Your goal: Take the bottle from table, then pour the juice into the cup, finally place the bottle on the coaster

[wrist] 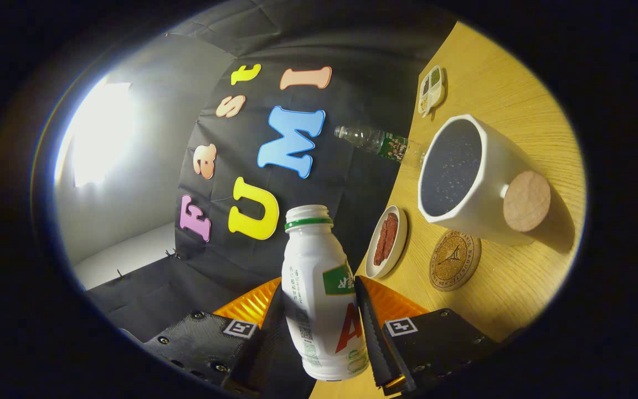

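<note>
The 2 fingers [324,332] are clamped on the white bottle [319,288], its long axis running forward along them, open mouth [308,213] short of the cup [463,177] off to one side.

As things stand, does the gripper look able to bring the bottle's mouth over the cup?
Probably yes. The gripper, jaws shut on the white bottle, has the uncapped mouth aimed toward the cup, with only open air between them.
</note>
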### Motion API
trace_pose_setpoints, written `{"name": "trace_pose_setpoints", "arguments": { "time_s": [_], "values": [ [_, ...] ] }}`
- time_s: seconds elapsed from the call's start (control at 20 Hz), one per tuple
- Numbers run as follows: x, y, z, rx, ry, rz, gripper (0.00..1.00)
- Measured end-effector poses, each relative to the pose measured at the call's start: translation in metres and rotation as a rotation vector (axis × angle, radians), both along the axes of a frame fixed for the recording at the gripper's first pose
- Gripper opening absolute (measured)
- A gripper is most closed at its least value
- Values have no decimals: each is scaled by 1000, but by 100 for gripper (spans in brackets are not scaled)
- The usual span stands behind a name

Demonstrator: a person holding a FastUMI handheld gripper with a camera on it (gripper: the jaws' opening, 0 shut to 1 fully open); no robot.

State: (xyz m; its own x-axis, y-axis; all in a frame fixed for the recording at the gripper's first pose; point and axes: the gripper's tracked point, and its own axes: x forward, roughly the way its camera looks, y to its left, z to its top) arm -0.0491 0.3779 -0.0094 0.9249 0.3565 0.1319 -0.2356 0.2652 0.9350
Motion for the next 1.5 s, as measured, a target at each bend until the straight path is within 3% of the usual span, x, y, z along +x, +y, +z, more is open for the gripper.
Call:
{"name": "trace_pose_setpoints", "arguments": {
  "time_s": [0.25,0.95,1.5],
  "values": [
    [-1,-6,-11,13,38,-4,69],
    [-18,-49,-15,266,122,-182,69],
    [-24,-57,-11,394,154,-219,69]
  ]
}}
